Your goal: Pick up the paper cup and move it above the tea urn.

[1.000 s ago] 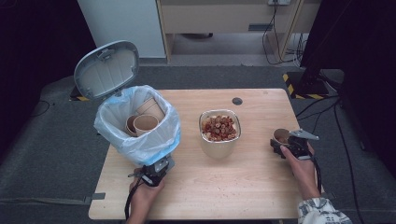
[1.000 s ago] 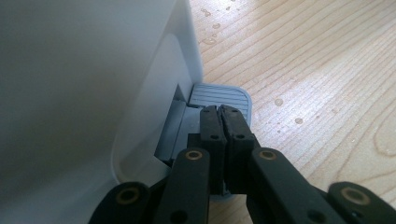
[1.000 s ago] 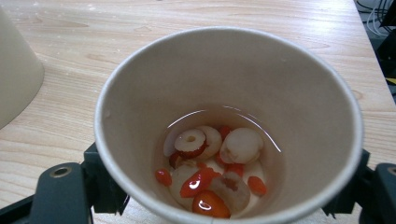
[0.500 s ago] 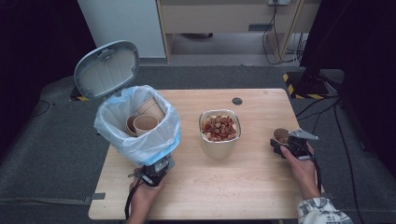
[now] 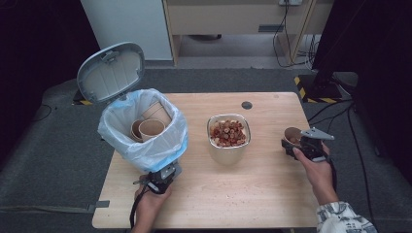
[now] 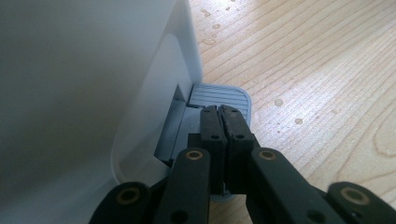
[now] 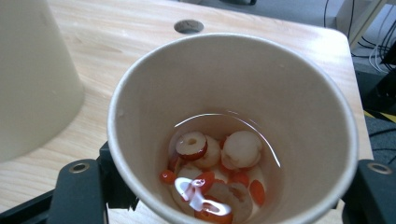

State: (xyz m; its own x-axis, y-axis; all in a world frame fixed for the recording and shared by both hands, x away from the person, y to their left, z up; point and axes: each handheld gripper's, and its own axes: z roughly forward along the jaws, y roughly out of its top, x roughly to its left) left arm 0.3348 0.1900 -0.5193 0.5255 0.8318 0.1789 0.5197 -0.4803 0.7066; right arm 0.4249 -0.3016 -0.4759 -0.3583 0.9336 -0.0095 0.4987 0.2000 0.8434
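Left gripper sits at the near foot of the bin, jaws clenched together with nothing between them. In the left gripper view the closed tips rest on the bin's ribbed grey pedal, hard against the white bin wall. The bin lid stands open, tilted back. The bin is lined with a pale plastic bag, and several brown paper cups lie inside it.

Right gripper is at the right side of the table, grasping a brown paper cup. Its jaws have just been closing, the cup between them. In the right gripper view the cup stands upright between the two jaws, one on each side of its wall. It holds a little clear liquid with red date slices, small red berries and pale round pieces.

A square tub full of dried red and tan slices stands mid-table, between bin and cup and apart from both. Its cream wall shows beside the cup in the right gripper view. A small dark hole marks the far part of the tabletop. Water drops dot the wood near the pedal.
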